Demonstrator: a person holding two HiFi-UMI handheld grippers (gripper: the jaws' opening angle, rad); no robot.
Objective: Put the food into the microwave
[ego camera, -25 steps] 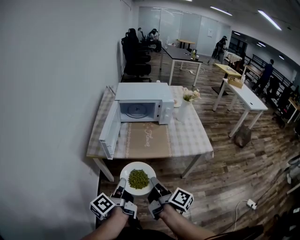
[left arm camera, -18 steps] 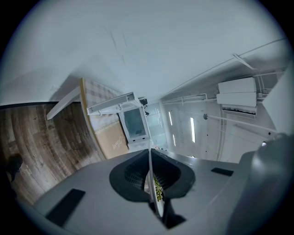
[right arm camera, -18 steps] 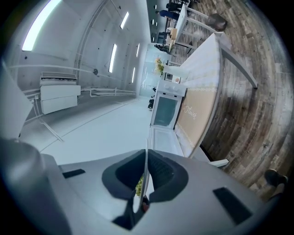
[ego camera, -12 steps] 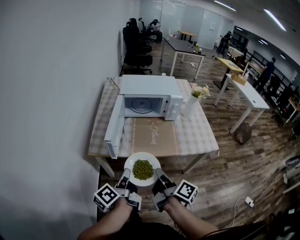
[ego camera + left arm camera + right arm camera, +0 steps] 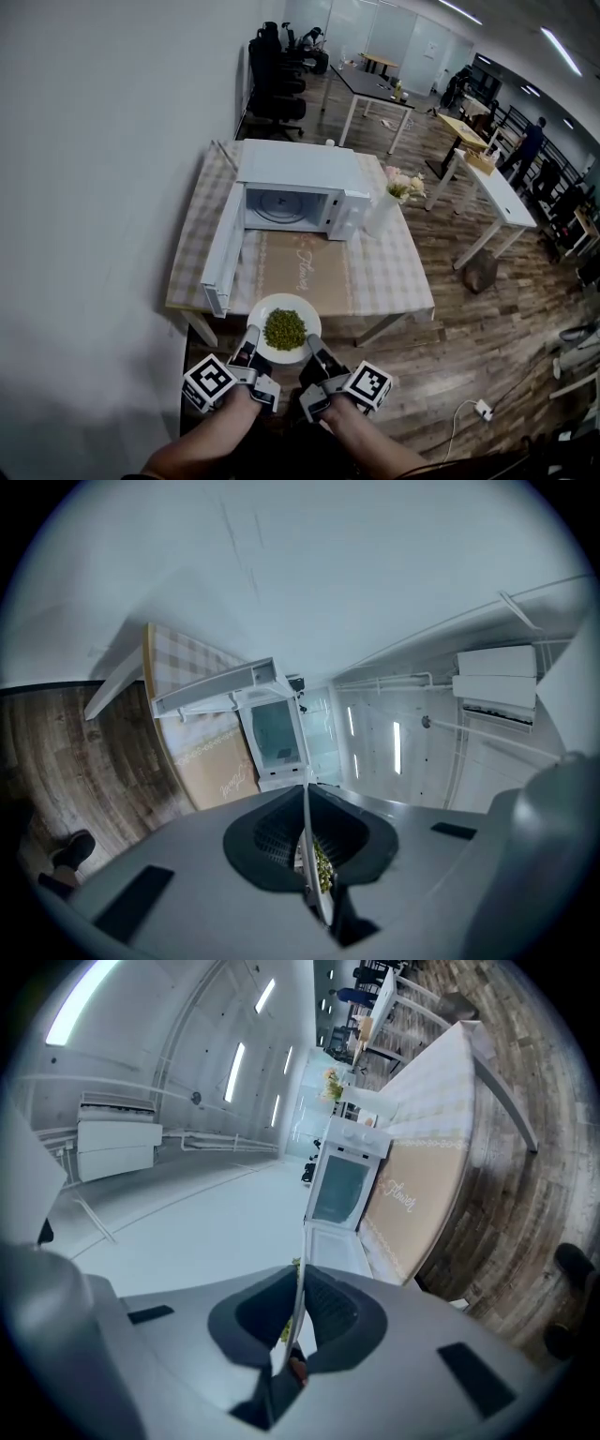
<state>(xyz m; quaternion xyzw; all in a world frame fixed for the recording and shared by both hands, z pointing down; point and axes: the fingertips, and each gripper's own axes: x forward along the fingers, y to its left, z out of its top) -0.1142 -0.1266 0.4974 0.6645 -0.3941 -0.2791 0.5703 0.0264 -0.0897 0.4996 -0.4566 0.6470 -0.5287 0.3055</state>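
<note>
Nearer the microwave (image 5: 298,174) than a second before, the plate (image 5: 262,314) of green food (image 5: 284,329) reached its worktop (image 5: 380,272), with the left gripper (image 5: 250,341) and right gripper (image 5: 310,347) jaws each pinched on the rim, and the open door (image 5: 223,251) awaiting it.

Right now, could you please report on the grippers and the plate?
Both shut on the plate rim, left gripper and right gripper. Green food on plate, outside microwave. Door open, nothing seen blocking cavity.

Microwave (image 5: 298,187) on table (image 5: 384,272), vase (image 5: 382,214) right.
</note>
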